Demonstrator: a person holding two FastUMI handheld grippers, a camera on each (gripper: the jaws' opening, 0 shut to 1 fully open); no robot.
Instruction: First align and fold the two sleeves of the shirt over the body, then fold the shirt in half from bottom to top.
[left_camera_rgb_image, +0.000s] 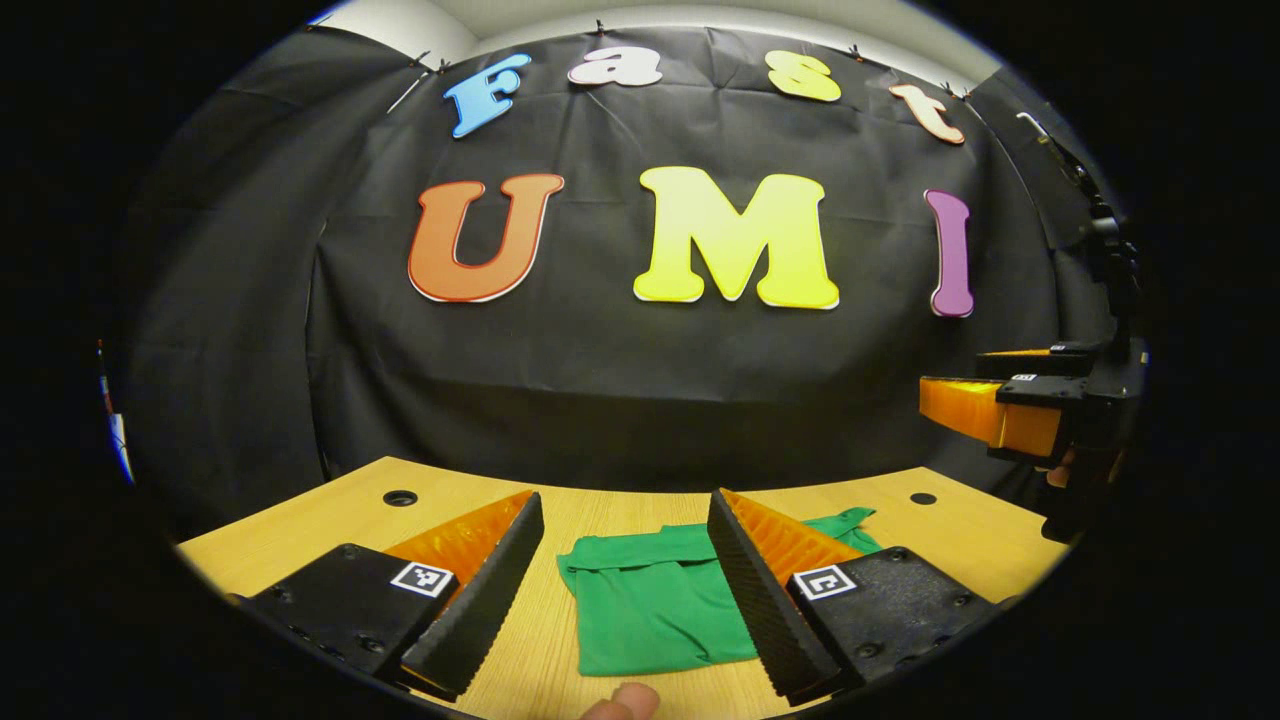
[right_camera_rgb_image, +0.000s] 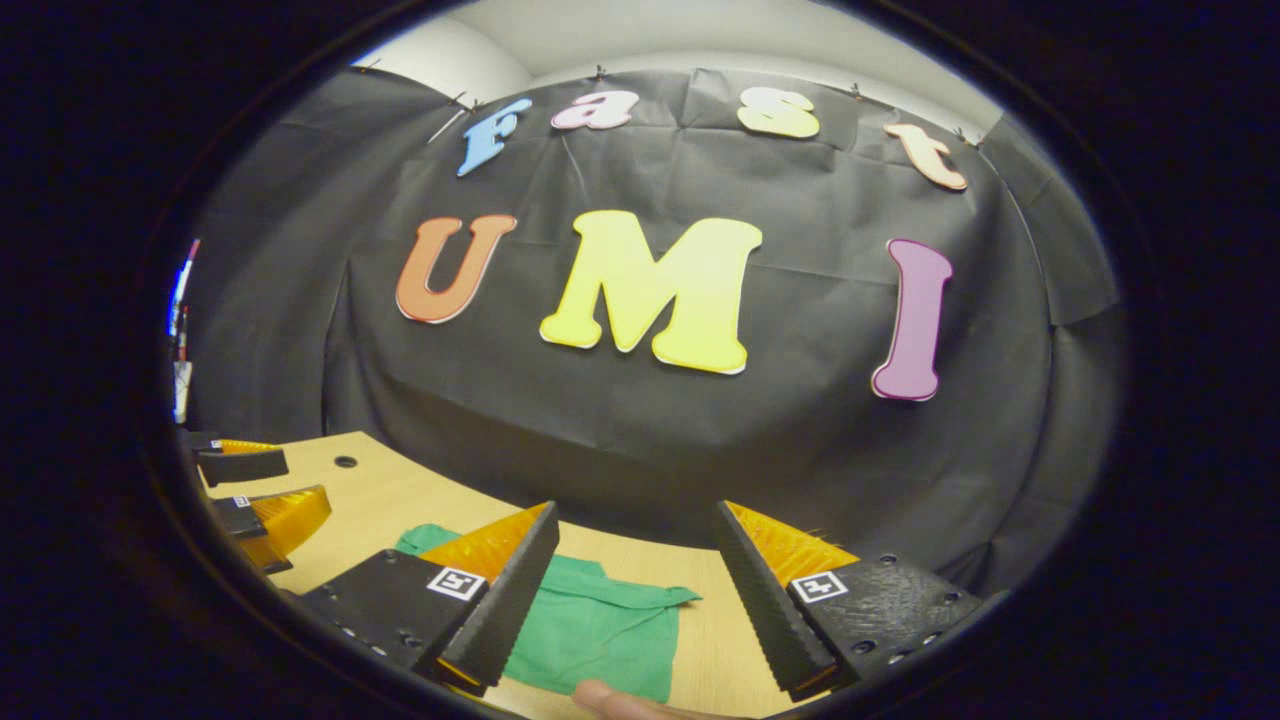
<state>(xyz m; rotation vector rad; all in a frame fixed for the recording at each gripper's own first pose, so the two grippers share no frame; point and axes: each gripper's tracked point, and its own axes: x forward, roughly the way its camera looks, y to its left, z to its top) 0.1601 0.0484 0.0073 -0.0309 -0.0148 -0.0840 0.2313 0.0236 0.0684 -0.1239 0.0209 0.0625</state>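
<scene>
A green shirt (left_camera_rgb_image: 650, 600) lies folded into a compact rectangle on the wooden table (left_camera_rgb_image: 300, 525), collar end toward the booth wall. My left gripper (left_camera_rgb_image: 625, 520) hovers above it, open, nothing between its fingers. The right gripper (left_camera_rgb_image: 1000, 400) shows at the right edge of the left gripper view, raised off the table. In the right gripper view the shirt (right_camera_rgb_image: 600, 630) lies below and left of my right gripper (right_camera_rgb_image: 635, 530), which is open and empty. The left gripper (right_camera_rgb_image: 255, 485) appears at that view's left edge, its jaws apart. A fingertip (left_camera_rgb_image: 622, 703) shows at the bottom edge.
The table has round holes near its back corners (left_camera_rgb_image: 400, 497) (left_camera_rgb_image: 922, 498) (right_camera_rgb_image: 345, 462). The black cloth wall (left_camera_rgb_image: 640, 380) rises directly behind the table's far edge. Bare wood surrounds the shirt on both sides.
</scene>
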